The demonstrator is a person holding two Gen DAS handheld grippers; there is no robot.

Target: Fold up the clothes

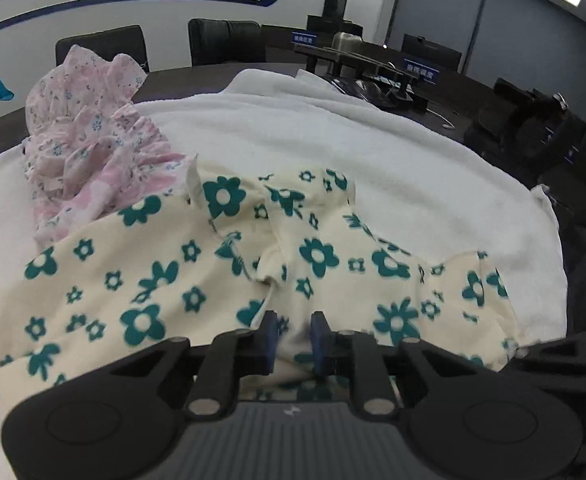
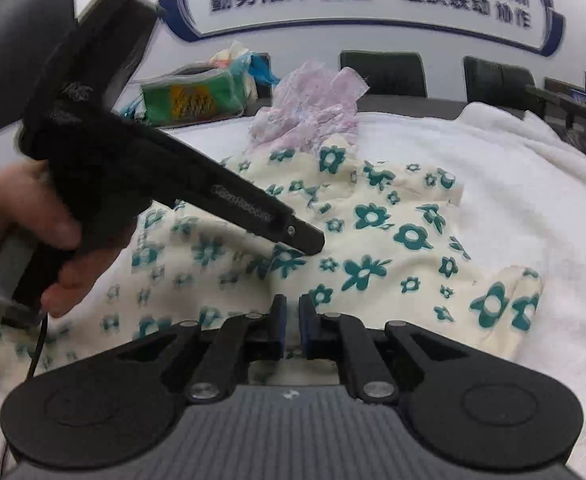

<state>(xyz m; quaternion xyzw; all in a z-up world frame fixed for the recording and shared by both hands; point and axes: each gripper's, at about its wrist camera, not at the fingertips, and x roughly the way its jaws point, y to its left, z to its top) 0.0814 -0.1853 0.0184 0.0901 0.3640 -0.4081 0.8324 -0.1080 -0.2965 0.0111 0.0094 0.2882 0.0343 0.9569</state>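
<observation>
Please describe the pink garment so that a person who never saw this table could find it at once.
Look for the white towel that covers the dark table. Near its far edge lies a crumpled pink garment, just behind the cream garment. Its pale pink cloth and tiny blue flowers differ from the neighbour's big teal flowers.

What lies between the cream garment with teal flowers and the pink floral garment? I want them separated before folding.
Nothing: in the left wrist view, the cream garment with teal flowers overlaps the crumpled pink floral garment, with no white towel showing between.
</observation>
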